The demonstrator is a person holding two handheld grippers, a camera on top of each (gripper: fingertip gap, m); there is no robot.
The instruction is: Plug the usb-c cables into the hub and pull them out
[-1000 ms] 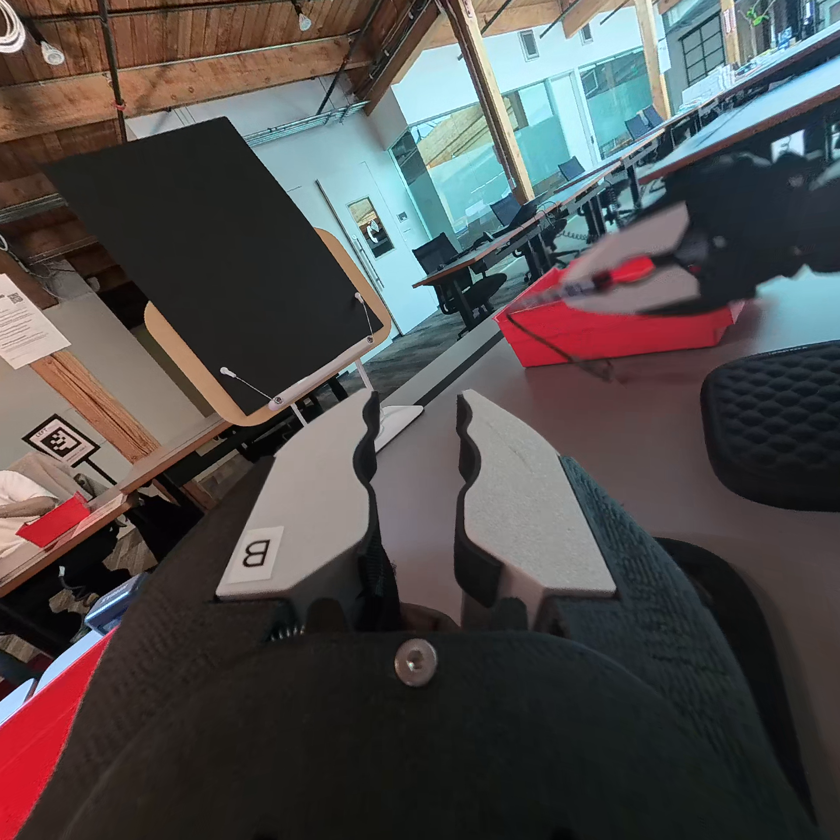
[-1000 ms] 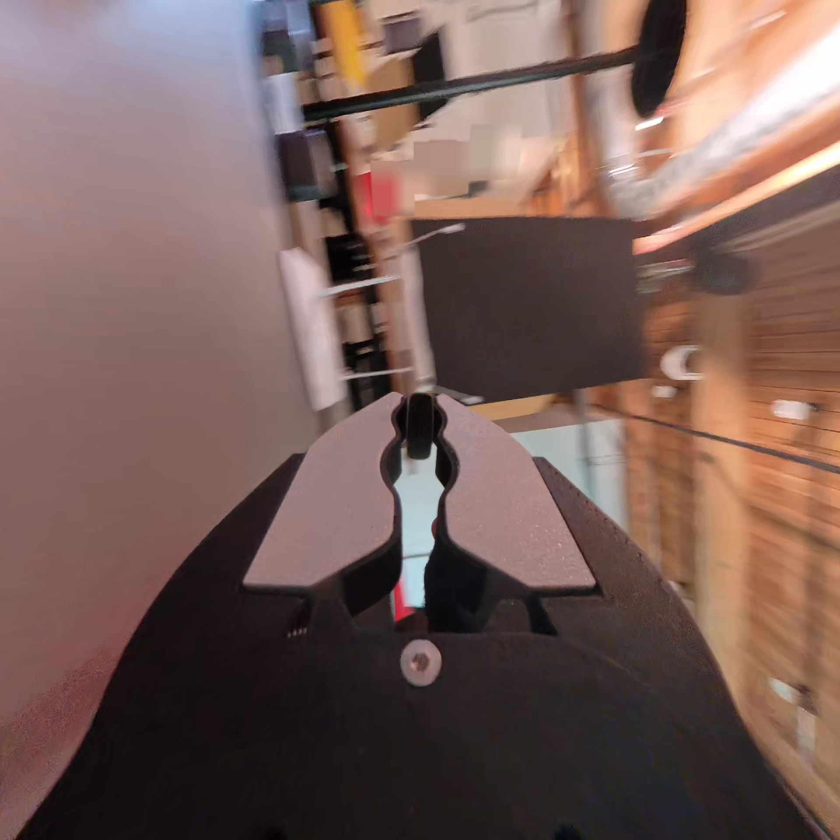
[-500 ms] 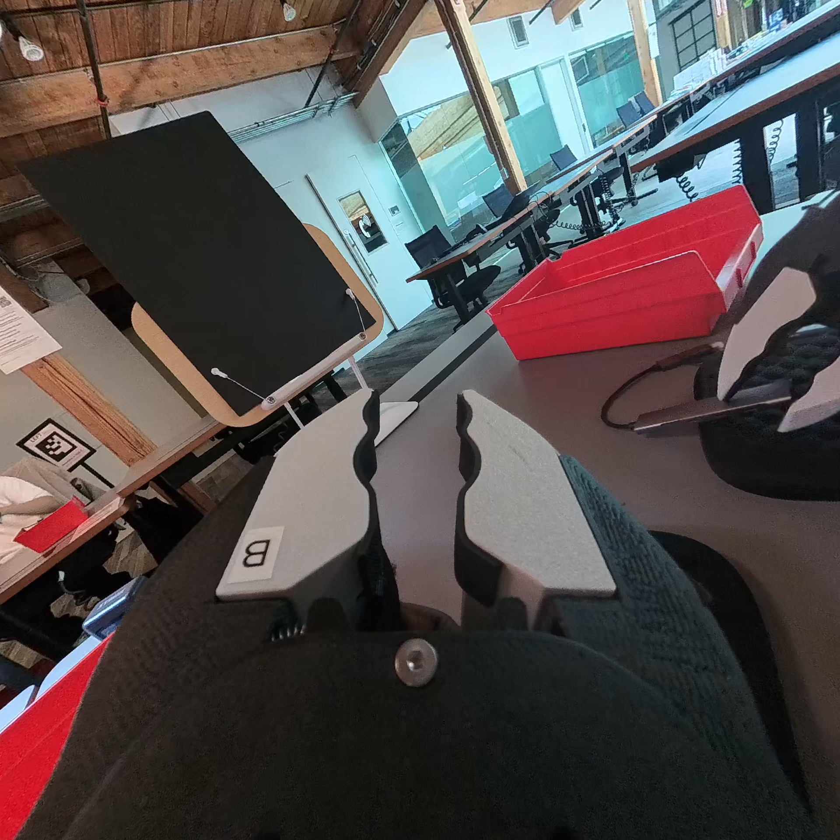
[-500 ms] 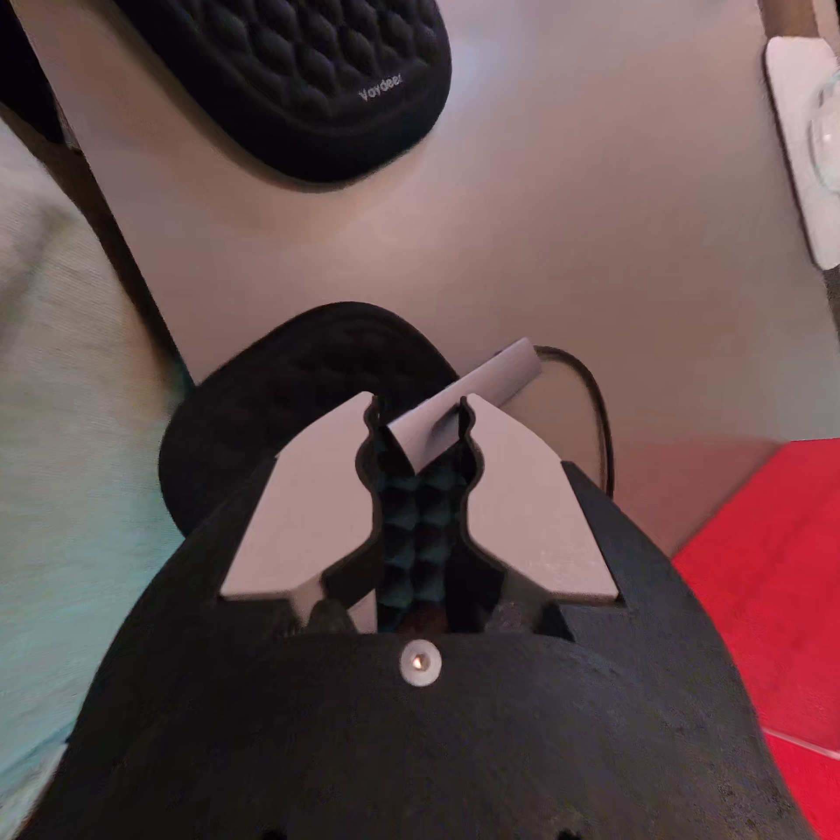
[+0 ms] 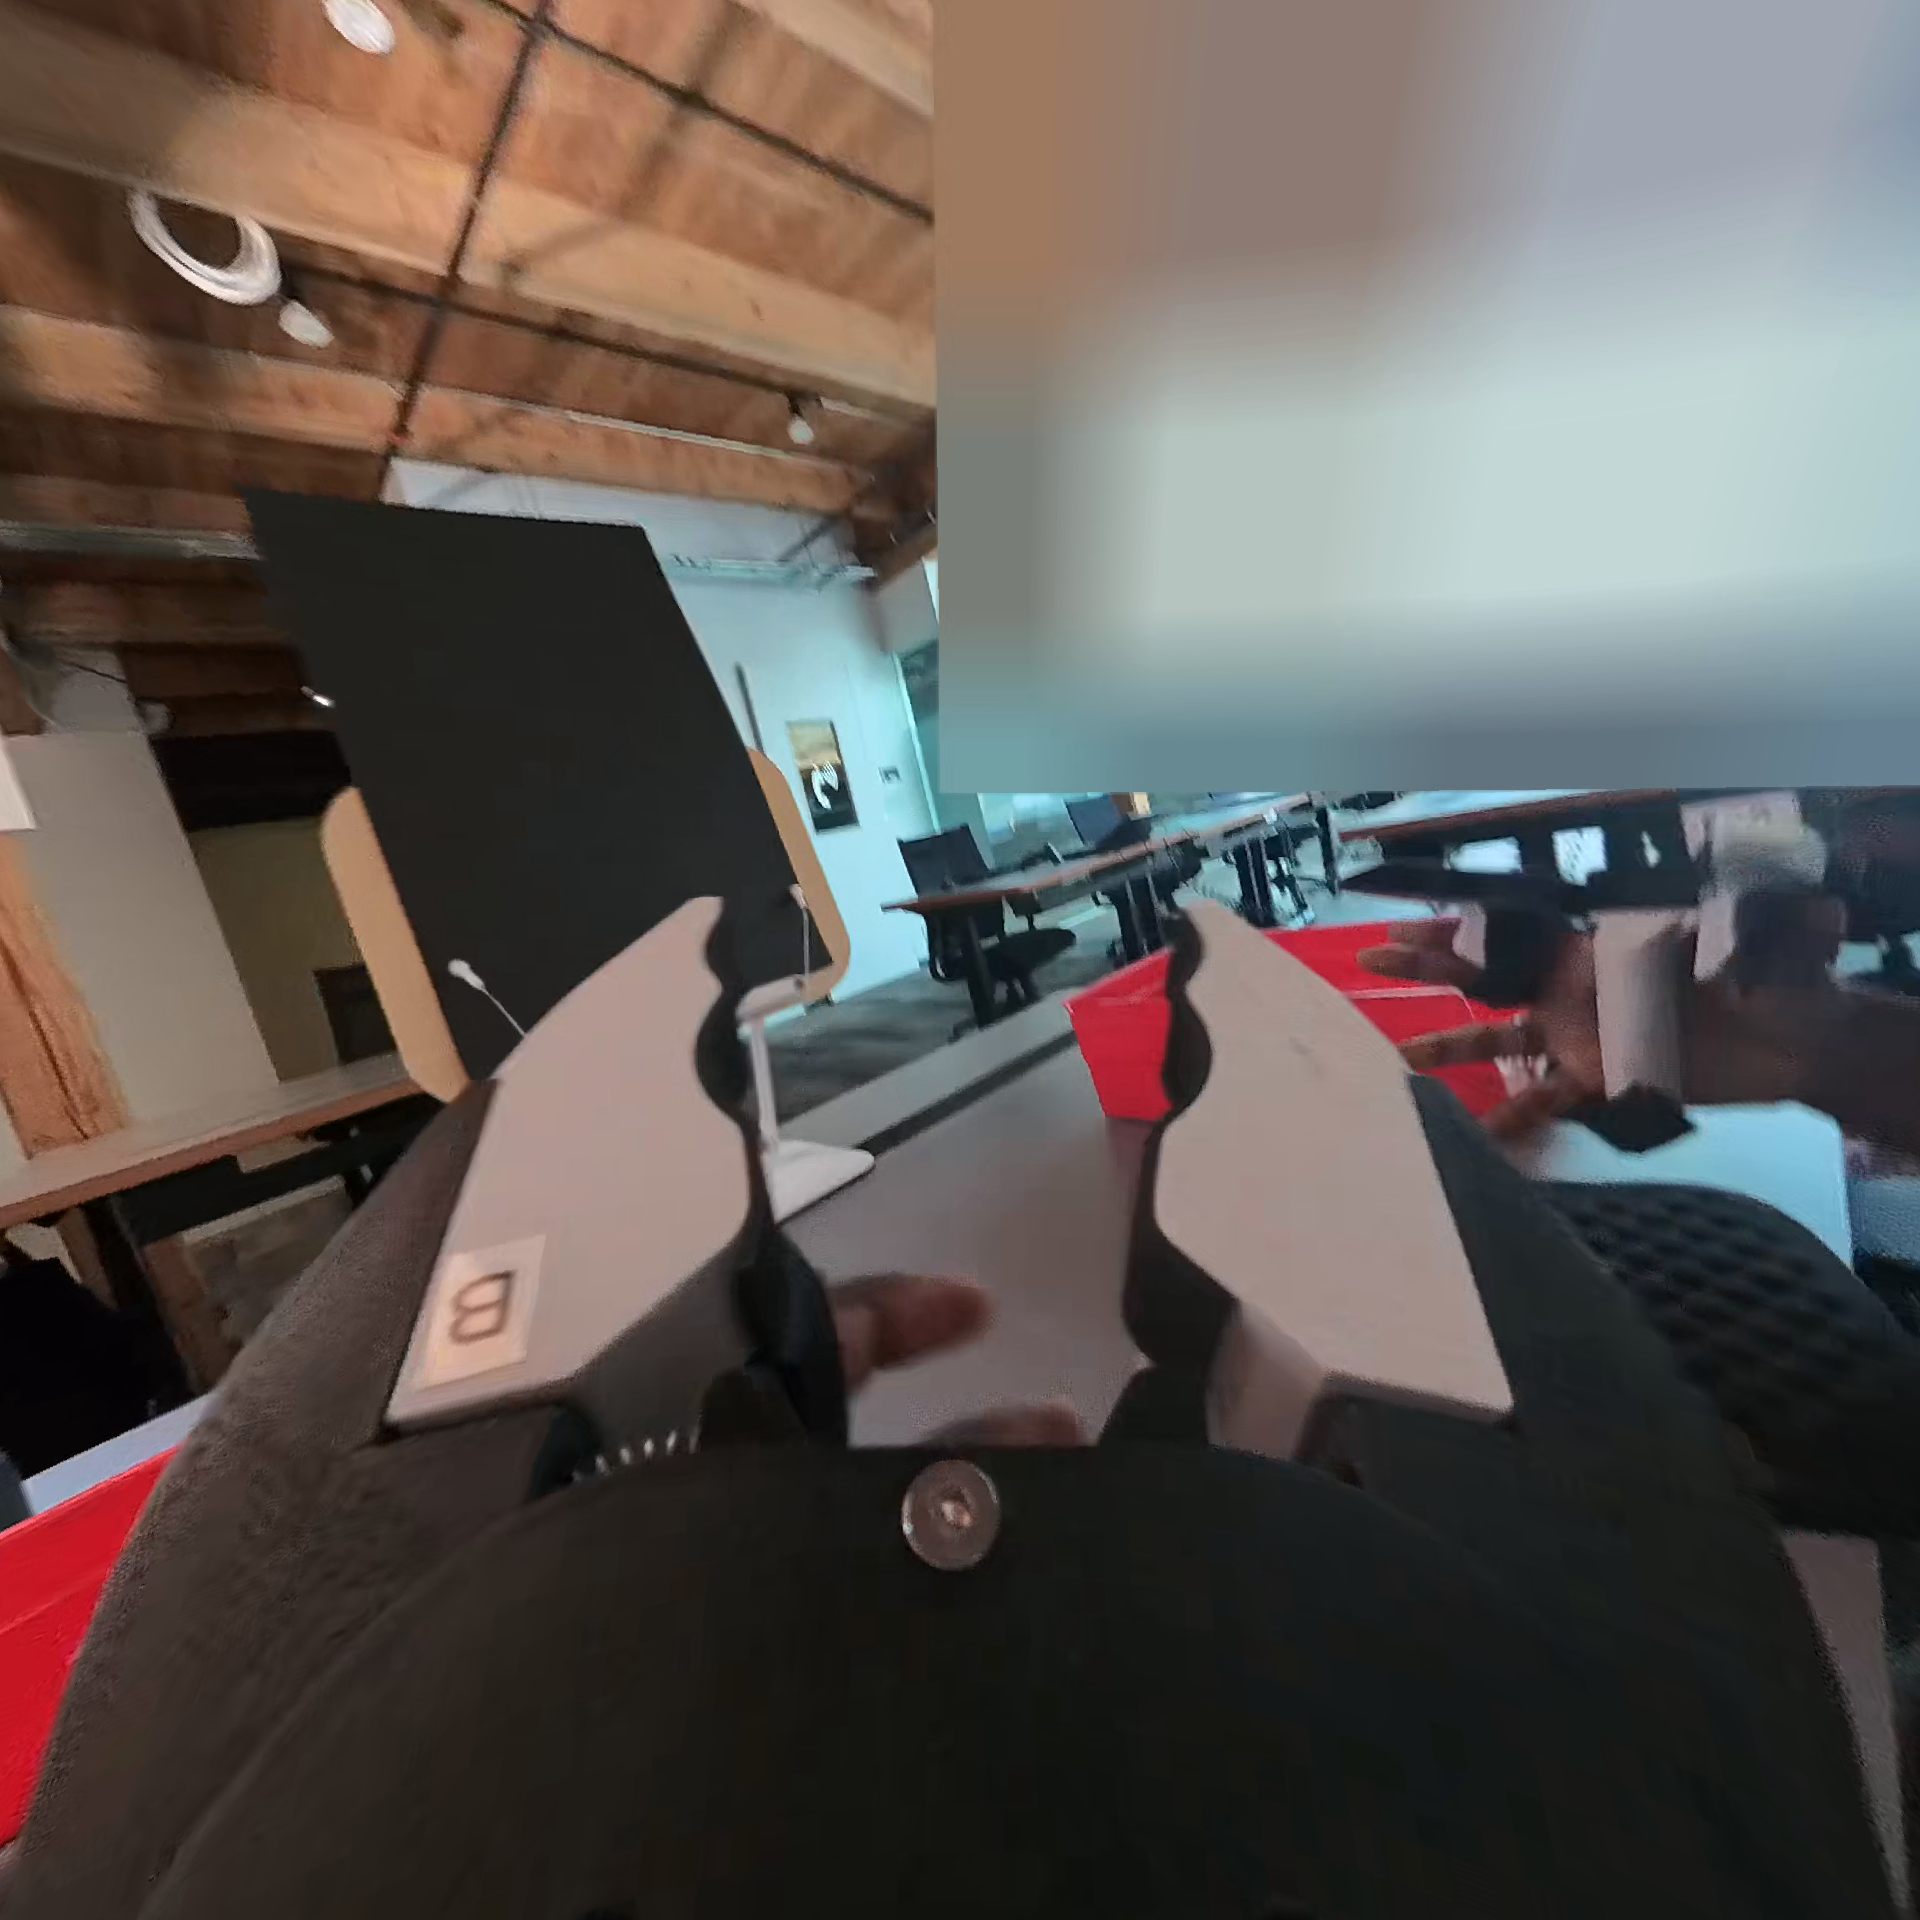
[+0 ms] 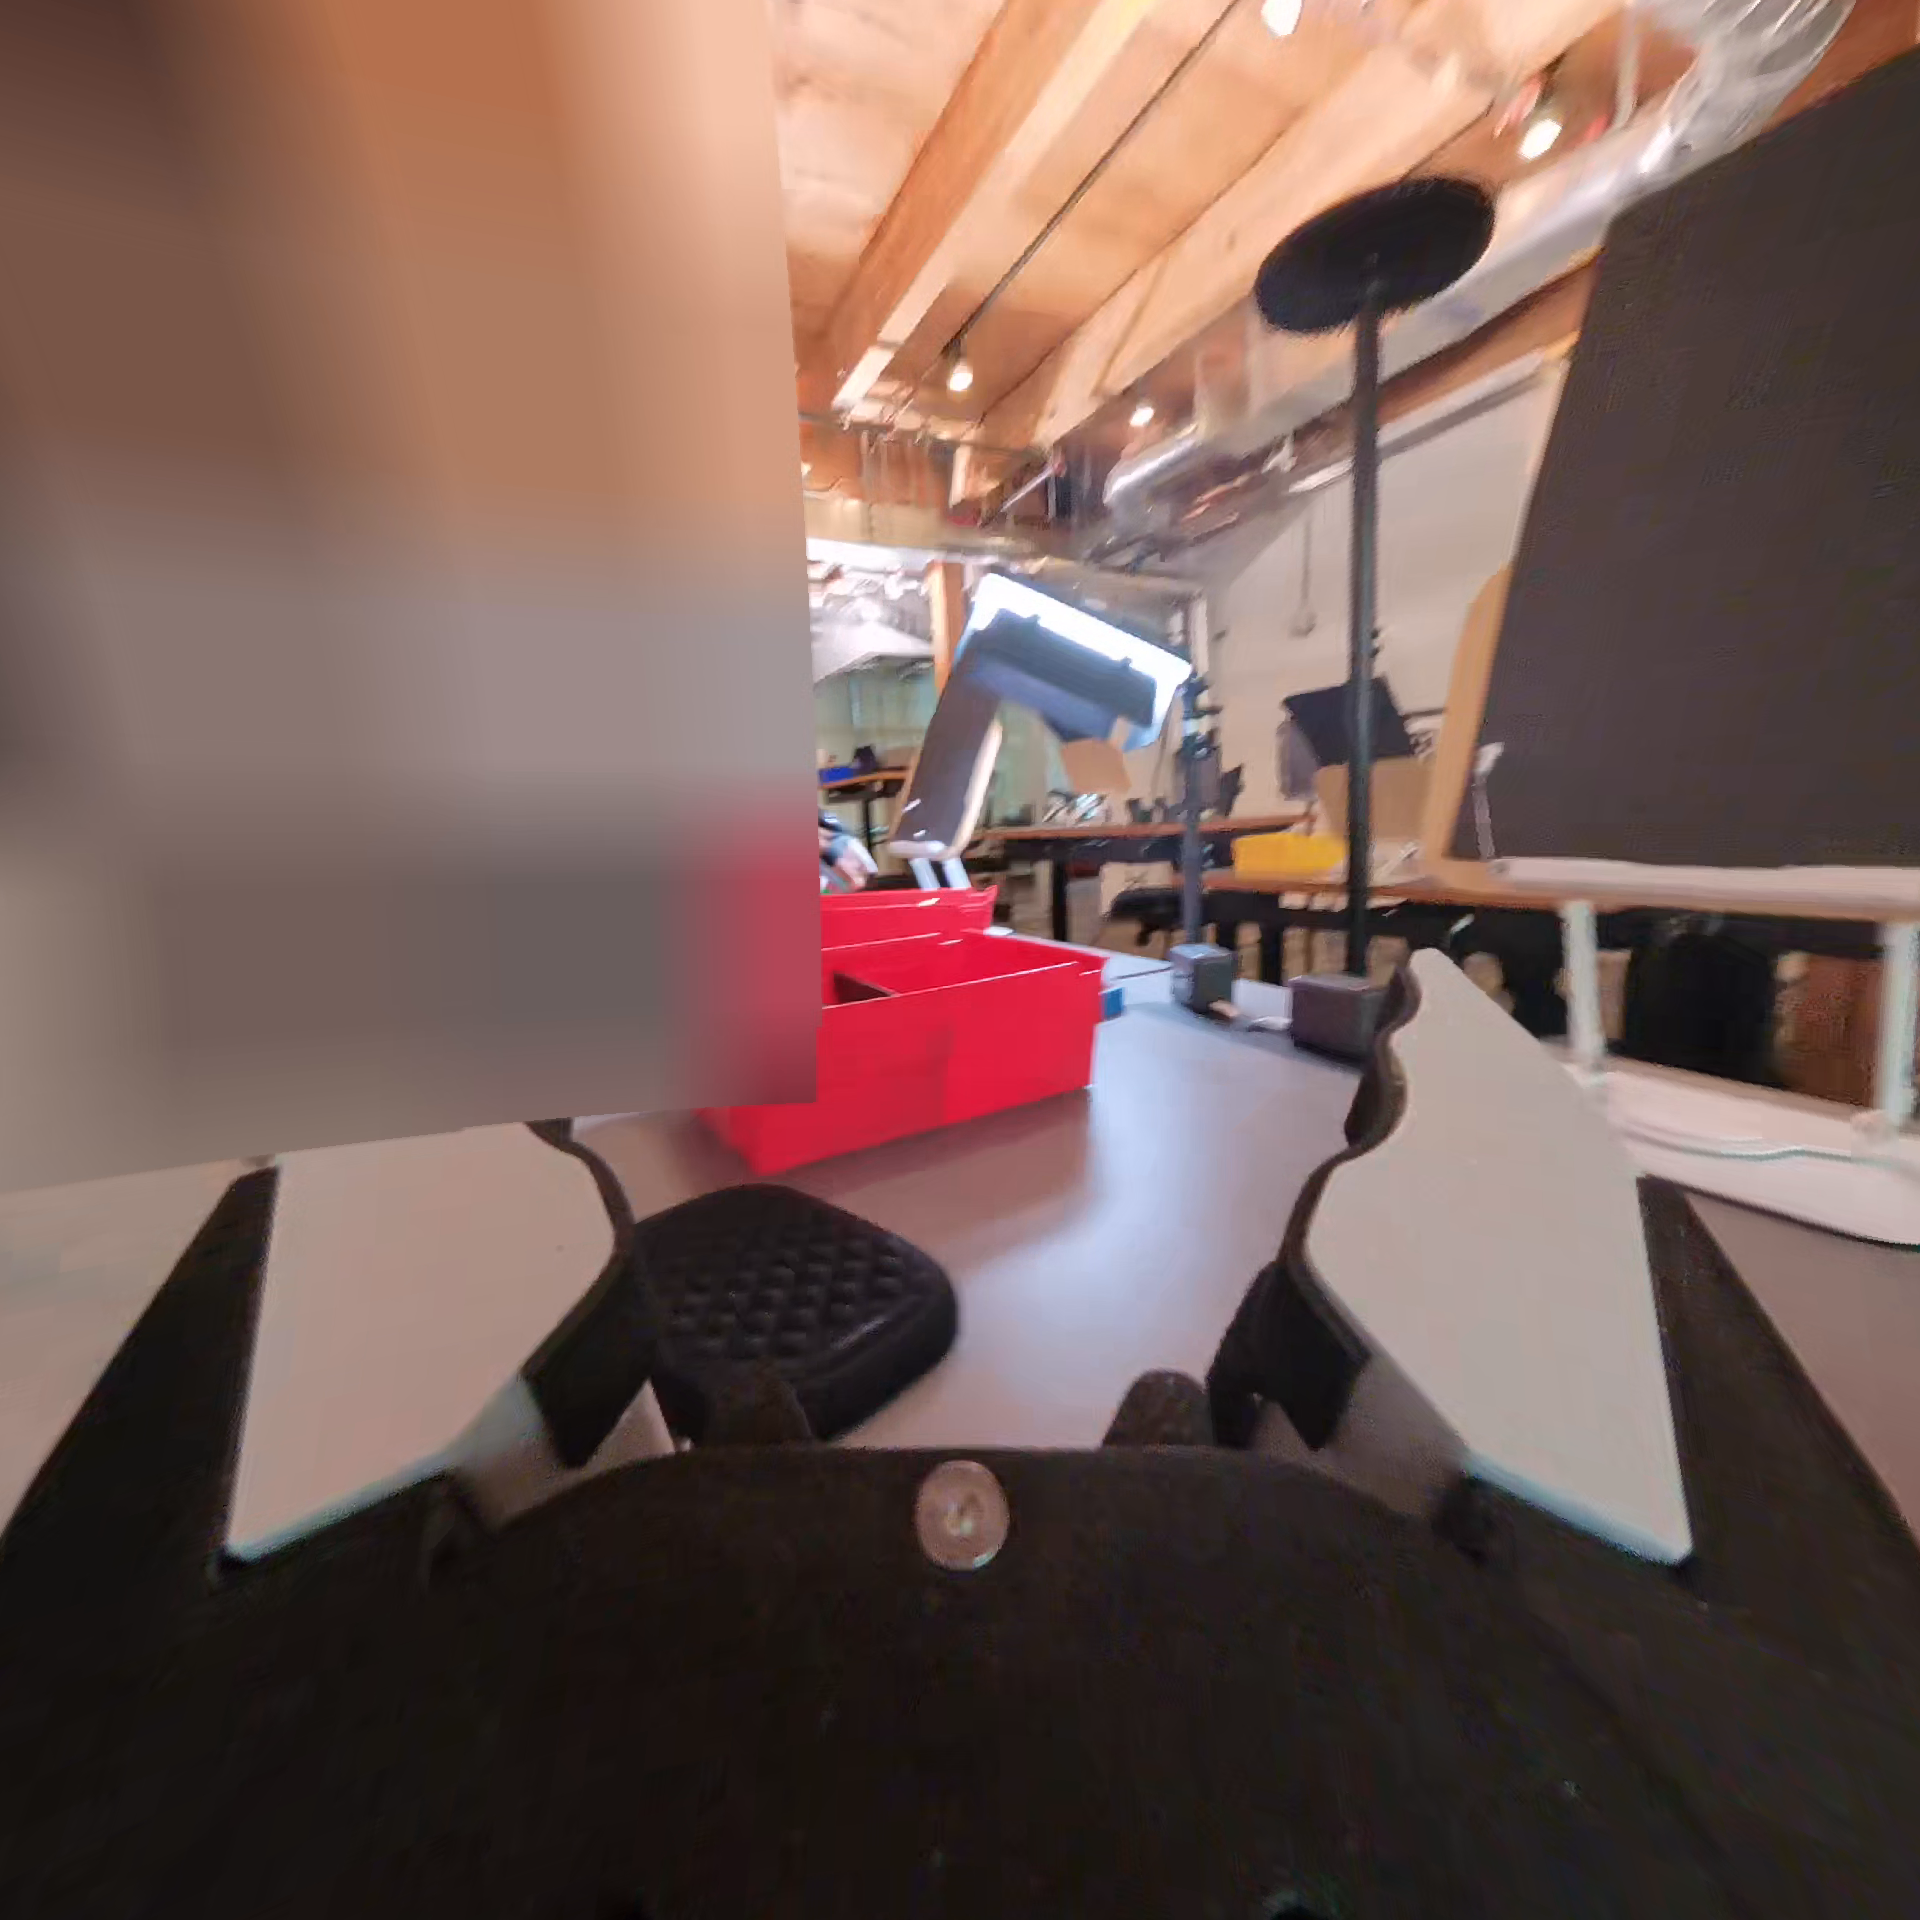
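Observation:
No hub and no usb-c cable shows in either view. My left gripper (image 5: 951,935) is open and empty, held low over the grey table (image 5: 997,1164). A person's fingertips (image 5: 904,1320) show between the bases of its jaws. My right gripper (image 6: 982,1049) is wide open and empty, low over the table (image 6: 1174,1143). A blurred patch hides its left fingertip. A black padded wrist rest (image 6: 790,1299) lies just past its jaws. A black pad (image 5: 1714,1278) also lies right of my left gripper.
Red trays (image 6: 956,1029) stand across the table, and one shows in the left wrist view (image 5: 1122,1039). A black board on a white stand (image 5: 520,727) is at the back; it also shows at the right (image 6: 1714,520). A black pole stand (image 6: 1366,623) rises nearby. A blurred hand (image 5: 1455,1039) is at right.
My right gripper was shut on a cable, then over the grey hub; now it is wide open, empty and swung level. My left gripper has opened wider and tilted.

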